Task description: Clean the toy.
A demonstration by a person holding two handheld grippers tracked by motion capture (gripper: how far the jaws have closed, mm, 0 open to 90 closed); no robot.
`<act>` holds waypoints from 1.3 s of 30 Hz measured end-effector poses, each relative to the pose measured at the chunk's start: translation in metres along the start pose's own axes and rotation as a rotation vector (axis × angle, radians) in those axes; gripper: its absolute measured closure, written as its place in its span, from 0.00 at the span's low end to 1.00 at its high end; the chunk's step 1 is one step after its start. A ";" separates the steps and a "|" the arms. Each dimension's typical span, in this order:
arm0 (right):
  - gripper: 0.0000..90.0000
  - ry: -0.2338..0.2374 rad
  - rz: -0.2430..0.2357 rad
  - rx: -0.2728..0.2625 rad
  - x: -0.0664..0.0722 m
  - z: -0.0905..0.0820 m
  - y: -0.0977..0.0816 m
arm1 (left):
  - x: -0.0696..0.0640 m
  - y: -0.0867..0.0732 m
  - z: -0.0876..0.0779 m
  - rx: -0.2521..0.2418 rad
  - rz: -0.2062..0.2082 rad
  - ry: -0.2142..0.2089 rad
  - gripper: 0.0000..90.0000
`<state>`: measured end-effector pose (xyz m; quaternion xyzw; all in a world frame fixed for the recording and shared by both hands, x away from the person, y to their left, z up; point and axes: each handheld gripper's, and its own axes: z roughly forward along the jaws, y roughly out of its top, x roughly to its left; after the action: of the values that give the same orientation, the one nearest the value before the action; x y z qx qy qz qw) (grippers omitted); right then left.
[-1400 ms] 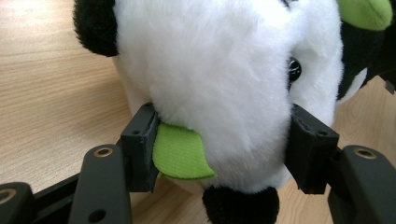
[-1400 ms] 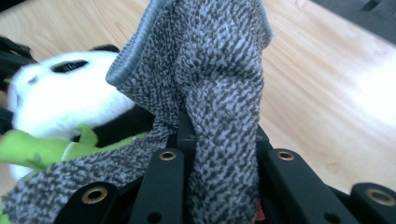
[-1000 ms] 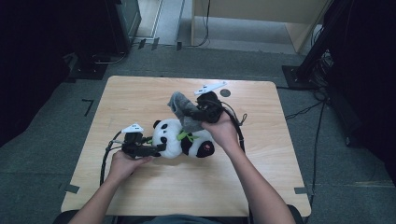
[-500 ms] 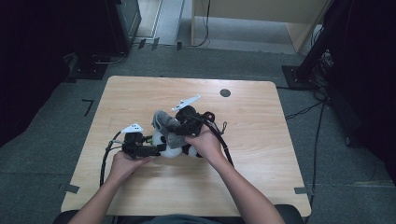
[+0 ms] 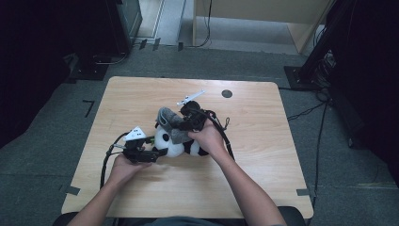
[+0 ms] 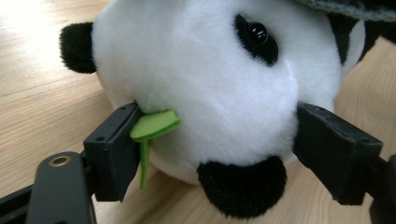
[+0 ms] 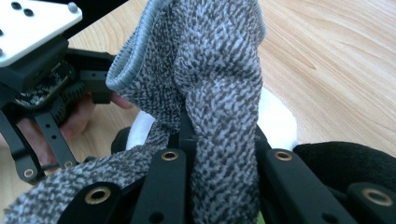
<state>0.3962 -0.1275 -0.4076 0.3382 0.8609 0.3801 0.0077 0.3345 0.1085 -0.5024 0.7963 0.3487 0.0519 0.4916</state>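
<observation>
Two grippers on one panda (image 5: 176, 141), mid-table (image 5: 263, 169). High view: your left gripper (image 5: 153, 153) at its head, right gripper (image 5: 181, 123) above with grey cloth (image 5: 168, 120). Left gripper view adds close-up: jaws straddling white head (image 6: 210, 93), just been opening, pads barely brushing fur, green leaf (image 6: 152, 128) by one jaw. Right gripper view: your right gripper (image 7: 210, 158) clamped tight on cloth (image 7: 215, 84), draped over panda.

Even overhead light brightens the pale wooden table (image 5: 263, 141), while the surrounding grey floor falls into deep darkness at both sides. The high view is soft and slightly grainy. Glare whitens the tabletop's far corner in the left gripper view; the fluffy white-and-black panda toy (image 6: 210, 93) looks sharp, its nearest edges blurred.
</observation>
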 end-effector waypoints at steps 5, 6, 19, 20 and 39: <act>0.87 0.003 0.011 0.009 -0.001 0.003 0.000 | -0.003 -0.007 0.012 -0.057 0.068 0.026 0.08; 0.87 0.007 0.010 0.009 -0.001 0.003 0.000 | -0.004 -0.006 0.014 -0.046 0.058 0.032 0.04; 0.87 0.024 0.046 -0.047 0.016 -0.004 0.006 | -0.007 -0.008 0.010 -0.064 0.036 0.066 0.33; 0.87 0.030 0.038 -0.057 0.021 -0.005 0.007 | -0.007 -0.008 0.010 -0.064 0.039 0.066 0.33; 0.85 -0.109 -0.075 0.026 0.033 -0.003 -0.012 | -0.003 -0.002 0.006 -0.029 -0.036 0.046 0.42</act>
<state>0.3634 -0.1162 -0.4050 0.3261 0.8761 0.3493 0.0644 0.3337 0.1024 -0.5062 0.7811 0.3737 0.0665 0.4958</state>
